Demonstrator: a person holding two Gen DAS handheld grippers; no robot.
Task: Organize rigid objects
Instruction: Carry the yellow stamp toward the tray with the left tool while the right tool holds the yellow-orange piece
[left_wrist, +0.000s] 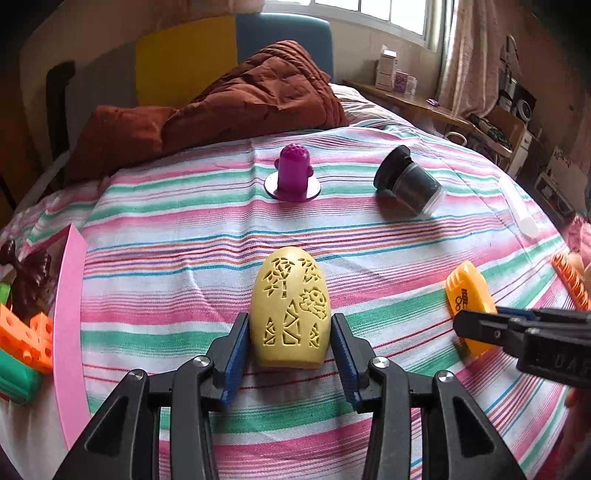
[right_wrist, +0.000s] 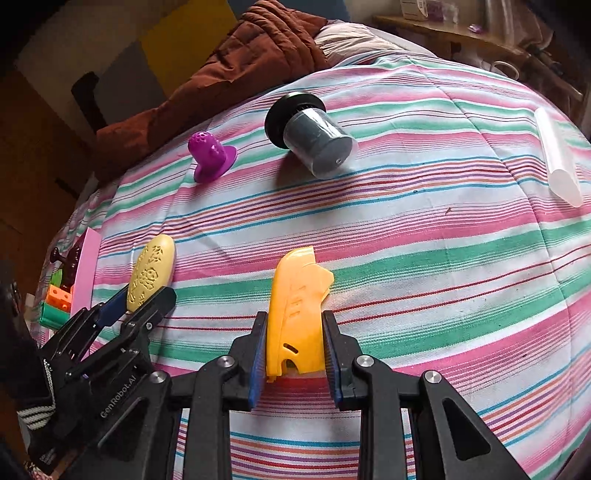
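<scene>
Jaws of my left gripper (left_wrist: 290, 341) stand on either side of a pale yellow carved oval piece (left_wrist: 290, 308), its blue pads close against the sides low down; whether they truly press I cannot tell. My right gripper (right_wrist: 295, 345) has its jaws closed onto an orange plastic piece (right_wrist: 295, 314), pads flat against both long edges, the piece standing on edge above the bed. Both grippers tilt steeply down toward the bedding, side by side, the right one's black fingers reaching into the left camera's view from the right edge.

Beneath them lies a bed covered by a striped sheet (left_wrist: 184, 229) in pink, green, white and thin blue and red lines. A rust-brown quilt (left_wrist: 258, 88) is heaped at the far end, before a yellow and blue panel. A window with a pale curtain lights the room from the far right, above a wooden shelf crowded with small boxes.

Farther up the sheet a purple perforated cap on a round base (left_wrist: 292, 173) stands upright; right of it, well apart, a dark cylinder with a black lid (left_wrist: 408, 182) lies on its side. A clear tube (right_wrist: 557, 158) rests near the right edge.

At the left edge a pink-walled tray (left_wrist: 68, 314) holds orange and green blocks and a dark brown piece.
</scene>
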